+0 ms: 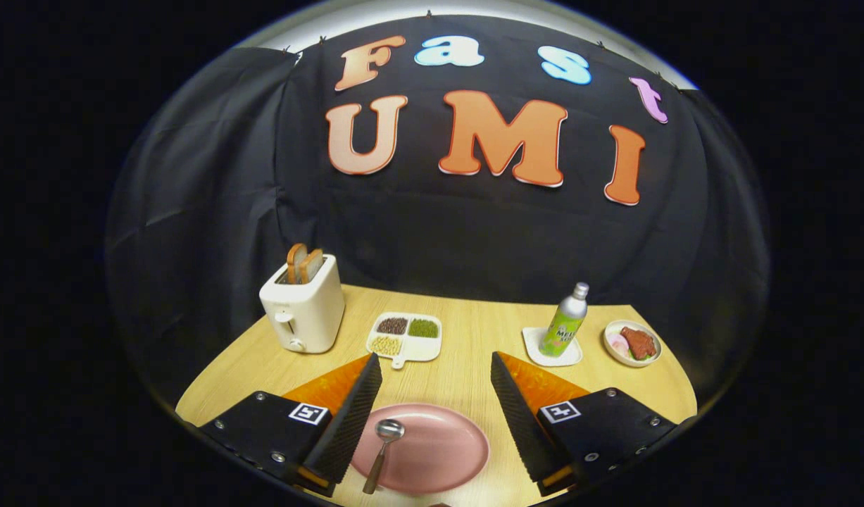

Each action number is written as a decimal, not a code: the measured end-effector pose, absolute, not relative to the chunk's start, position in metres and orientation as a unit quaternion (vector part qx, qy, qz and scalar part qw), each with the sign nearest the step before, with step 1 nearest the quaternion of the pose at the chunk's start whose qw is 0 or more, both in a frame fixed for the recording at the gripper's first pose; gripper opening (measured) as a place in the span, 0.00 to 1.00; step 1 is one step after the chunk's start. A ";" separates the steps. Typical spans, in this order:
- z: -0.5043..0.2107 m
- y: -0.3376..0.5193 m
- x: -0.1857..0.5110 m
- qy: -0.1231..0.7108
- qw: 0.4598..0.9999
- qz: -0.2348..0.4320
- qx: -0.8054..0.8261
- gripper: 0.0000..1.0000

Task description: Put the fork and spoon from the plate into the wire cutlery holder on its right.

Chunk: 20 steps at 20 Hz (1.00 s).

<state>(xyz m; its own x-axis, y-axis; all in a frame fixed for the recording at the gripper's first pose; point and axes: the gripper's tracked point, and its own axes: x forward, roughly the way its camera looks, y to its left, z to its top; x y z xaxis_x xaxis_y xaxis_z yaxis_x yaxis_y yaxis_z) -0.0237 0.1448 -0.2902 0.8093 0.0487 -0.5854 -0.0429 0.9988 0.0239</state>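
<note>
A pink plate [446,451] lies on the wooden table between my two fingers. On its left part rests a spoon [382,445] with a metal bowl and a brown handle, the handle running toward me, close beside the left finger [351,415]. My gripper [436,366] hovers above the plate, open wide, with nothing held between the fingers.
Beyond the fingers stand a white toaster [303,310] with two bread slices at the back left, a white divided dish of beans [405,336], a green bottle [564,322] on a white coaster, and a small bowl of food [633,343] at the back right.
</note>
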 end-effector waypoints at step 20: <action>-0.455 0.208 -0.122 0.578 0.812 0.079 0.016 0.52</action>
